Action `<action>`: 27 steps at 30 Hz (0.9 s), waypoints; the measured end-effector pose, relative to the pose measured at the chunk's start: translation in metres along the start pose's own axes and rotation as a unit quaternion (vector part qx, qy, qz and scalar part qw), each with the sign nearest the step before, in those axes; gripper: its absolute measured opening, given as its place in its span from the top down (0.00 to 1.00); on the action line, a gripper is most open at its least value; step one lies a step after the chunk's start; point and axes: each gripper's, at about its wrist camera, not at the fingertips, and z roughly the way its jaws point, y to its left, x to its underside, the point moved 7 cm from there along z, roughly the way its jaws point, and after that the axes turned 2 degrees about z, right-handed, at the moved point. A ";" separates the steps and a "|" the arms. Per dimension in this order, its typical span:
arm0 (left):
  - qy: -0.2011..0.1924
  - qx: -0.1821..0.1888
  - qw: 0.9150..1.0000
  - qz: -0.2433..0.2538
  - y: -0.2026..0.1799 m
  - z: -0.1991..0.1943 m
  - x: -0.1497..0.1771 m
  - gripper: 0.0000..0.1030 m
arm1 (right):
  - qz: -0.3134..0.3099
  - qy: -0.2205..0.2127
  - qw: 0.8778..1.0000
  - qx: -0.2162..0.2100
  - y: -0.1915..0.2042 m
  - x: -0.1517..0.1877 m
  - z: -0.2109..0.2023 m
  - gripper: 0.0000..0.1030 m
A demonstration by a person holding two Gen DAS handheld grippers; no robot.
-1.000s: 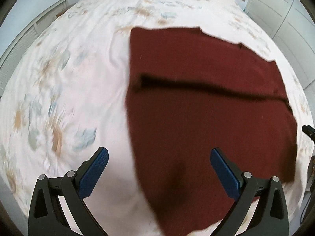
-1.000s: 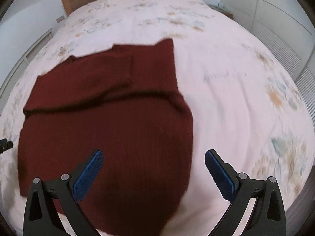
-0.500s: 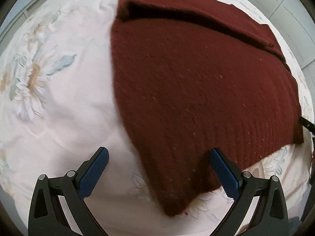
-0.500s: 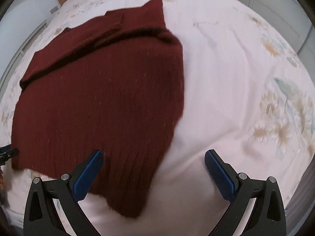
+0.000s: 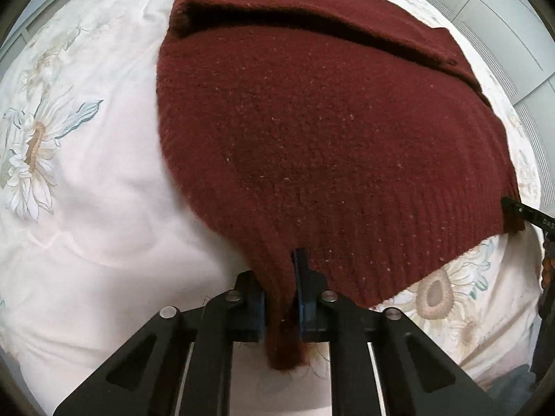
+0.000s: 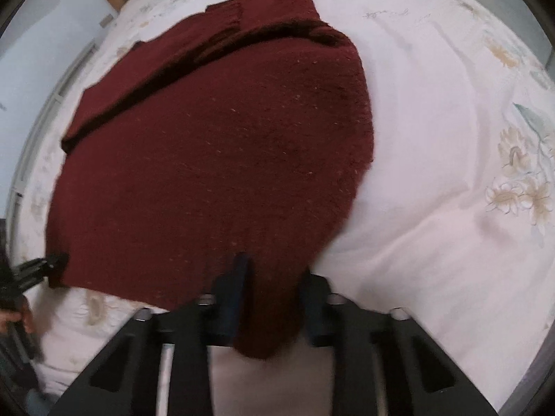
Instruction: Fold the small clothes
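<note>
A: Sweater (image 5: pixel 329 131) flat on bed (image 5: pixel 86 208), hem at 6 o'clock.
B: Left gripper (image 5: pixel 280 298) and right gripper (image 6: pixel 270 298) each clamped on a hem corner.
A: Risk?
B: Thin bite; knit could slip, fold skews.

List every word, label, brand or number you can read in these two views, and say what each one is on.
None can be read.
The other gripper's tip at the right edge of the left wrist view carries small pale marks: too small to read.
The dark red sweater and the floral bedsheet show no text.
</note>
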 end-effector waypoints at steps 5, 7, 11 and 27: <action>-0.035 0.021 0.999 0.014 -0.006 -0.029 -0.011 0.91 | 0.003 -0.015 1.000 -0.014 0.004 -0.011 -0.018 0.86; -0.057 0.035 0.998 0.004 -0.007 -0.047 -0.015 0.91 | 0.000 -0.028 0.999 -0.022 0.009 -0.019 -0.029 0.86; -0.097 0.055 0.994 -0.011 -0.002 -0.082 -0.042 0.91 | -0.001 -0.058 0.998 -0.033 0.019 -0.042 -0.051 0.87; -0.180 0.050 0.980 -0.064 0.039 -0.139 -0.168 0.91 | 0.031 -0.186 0.979 -0.078 0.042 -0.183 -0.117 0.88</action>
